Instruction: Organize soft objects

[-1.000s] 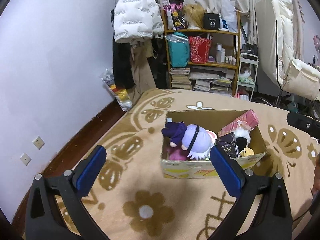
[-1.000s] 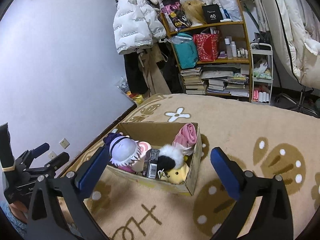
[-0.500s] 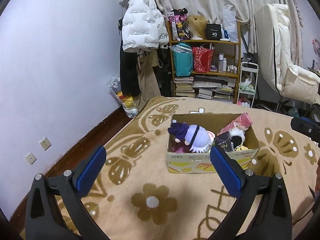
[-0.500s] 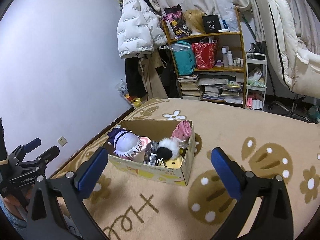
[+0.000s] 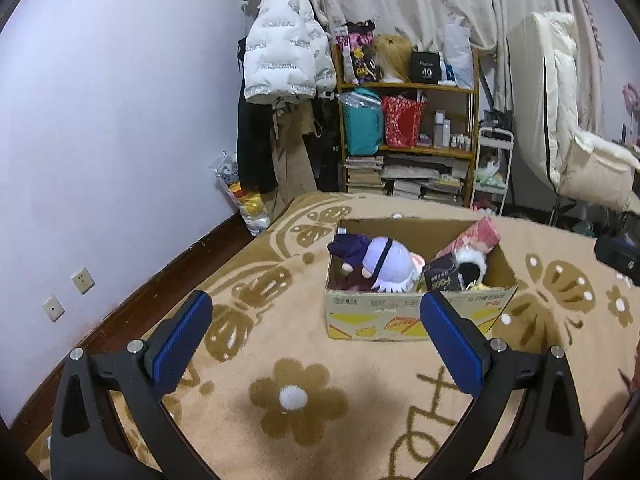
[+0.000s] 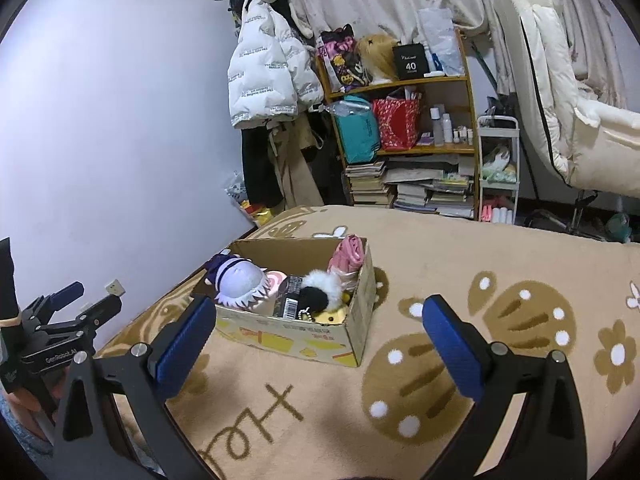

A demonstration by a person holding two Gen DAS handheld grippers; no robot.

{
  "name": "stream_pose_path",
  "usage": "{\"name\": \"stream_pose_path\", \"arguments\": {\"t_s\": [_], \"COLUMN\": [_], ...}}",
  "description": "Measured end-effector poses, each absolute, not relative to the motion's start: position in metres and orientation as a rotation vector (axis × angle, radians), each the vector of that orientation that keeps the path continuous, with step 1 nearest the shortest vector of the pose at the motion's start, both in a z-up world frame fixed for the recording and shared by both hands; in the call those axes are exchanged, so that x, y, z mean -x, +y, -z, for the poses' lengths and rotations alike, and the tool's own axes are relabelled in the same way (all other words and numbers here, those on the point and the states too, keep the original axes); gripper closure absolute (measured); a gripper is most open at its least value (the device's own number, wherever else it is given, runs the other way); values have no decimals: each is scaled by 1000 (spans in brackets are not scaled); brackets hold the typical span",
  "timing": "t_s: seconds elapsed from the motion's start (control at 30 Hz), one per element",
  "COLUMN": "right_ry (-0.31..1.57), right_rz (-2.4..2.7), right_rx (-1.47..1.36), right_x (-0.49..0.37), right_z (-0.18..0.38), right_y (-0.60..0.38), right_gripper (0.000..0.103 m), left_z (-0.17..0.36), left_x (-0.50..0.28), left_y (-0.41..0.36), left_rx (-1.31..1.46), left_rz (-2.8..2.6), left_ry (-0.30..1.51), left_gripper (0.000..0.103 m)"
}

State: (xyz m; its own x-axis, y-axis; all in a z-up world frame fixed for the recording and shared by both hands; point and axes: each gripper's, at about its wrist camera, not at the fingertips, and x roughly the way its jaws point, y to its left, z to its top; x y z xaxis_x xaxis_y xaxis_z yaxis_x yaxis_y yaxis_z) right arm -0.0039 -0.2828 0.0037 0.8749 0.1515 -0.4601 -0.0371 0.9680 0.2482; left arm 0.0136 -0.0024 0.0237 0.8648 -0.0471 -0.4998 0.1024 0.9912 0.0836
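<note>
— Beige blanket (image 5: 320, 432) with brown flowers and paw prints covers the bed, and behind it stand a wooden shelf (image 5: 408, 140) of bags and books and a white puffer jacket (image 5: 286, 56) hung on the wall. Where are your grippers?

— Your left gripper (image 5: 316, 332) hovers above the blanket, aimed forward and slightly down at the cardboard box (image 5: 376, 316). Your right gripper (image 6: 320, 336) is held likewise, seeing the same box from further right. The left tool also shows at the lower left edge of the right wrist view.

— And your fingers?

— Both pairs are spread wide, blue pads (image 5: 180, 340) facing each other, with nothing between them and nothing touched. On the right gripper the pads (image 6: 452, 348) stand just as far apart.

— Where are the soft things?

— All in the box, which sits on the blanket ahead of both grippers. A plush doll with pale lilac hair and a dark purple hat (image 5: 380, 264) lies at its left end. Near the right end a black-and-white fluffy toy (image 6: 320, 290) sits above something yellow (image 6: 330, 316), beside a dark printed packet (image 5: 442, 276). A pink bundle (image 5: 478, 236) leans up in the far right corner.
</note>
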Motion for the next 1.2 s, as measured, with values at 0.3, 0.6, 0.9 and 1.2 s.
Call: {"name": "stream_pose_path", "arguments": {"t_s": [0.3, 0.6, 0.9, 1.2], "right_ry": [492, 498, 496, 494], "right_rz": [-70, -56, -46, -46], "right_rx": [-210, -205, -221, -221], "right_x": [3, -2, -2, -2], "right_z": [17, 24, 27, 27], "right_y": [-290, -292, -297, -299], "right_gripper": [0, 0, 0, 0], "left_z": [-4, 1, 2, 3], "left_x": [-25, -24, -21, -24], "left_y": [-14, -18, -25, -20], "left_rx": [-126, -153, -179, -159], "left_rz": [93, 71, 89, 85], "left_ry": [579, 554, 534, 545], "left_gripper": [0, 0, 0, 0]}}
